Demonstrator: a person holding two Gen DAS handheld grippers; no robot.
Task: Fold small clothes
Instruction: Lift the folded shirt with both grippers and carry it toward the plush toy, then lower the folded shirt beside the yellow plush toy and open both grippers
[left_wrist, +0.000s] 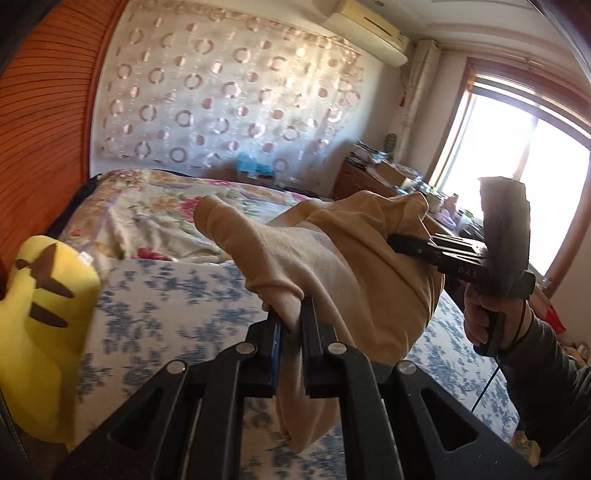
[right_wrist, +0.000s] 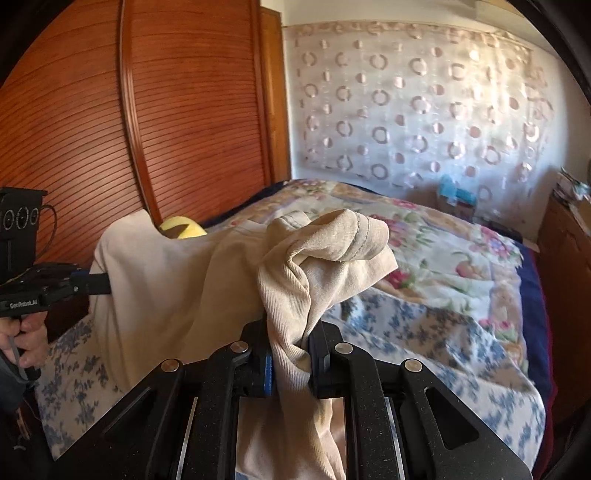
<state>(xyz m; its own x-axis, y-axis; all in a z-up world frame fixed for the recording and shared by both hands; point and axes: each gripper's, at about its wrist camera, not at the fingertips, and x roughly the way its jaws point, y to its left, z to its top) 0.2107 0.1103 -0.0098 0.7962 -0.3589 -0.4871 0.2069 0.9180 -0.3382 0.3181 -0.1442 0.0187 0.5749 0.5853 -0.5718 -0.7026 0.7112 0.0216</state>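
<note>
A small beige garment (left_wrist: 332, 258) hangs in the air above the bed, stretched between both grippers. My left gripper (left_wrist: 291, 314) is shut on one bunched edge of it, cloth squeezed between the black fingers. The right gripper (left_wrist: 397, 242) shows on the right of the left wrist view, pinching the garment's far corner, with a hand on its handle. In the right wrist view my right gripper (right_wrist: 290, 332) is shut on a twisted, ribbed fold of the beige garment (right_wrist: 177, 280). The left gripper (right_wrist: 101, 283) reaches in from the left edge and grips the other side.
A bed with a blue-flowered sheet (left_wrist: 166, 295) and a floral quilt (right_wrist: 424, 236) lies below. A yellow plush toy (left_wrist: 40, 317) sits at the left. A reddish louvred wardrobe (right_wrist: 166, 110), a patterned curtain (left_wrist: 229, 85), a cluttered dresser (left_wrist: 380, 173) and a bright window (left_wrist: 517, 166) surround the bed.
</note>
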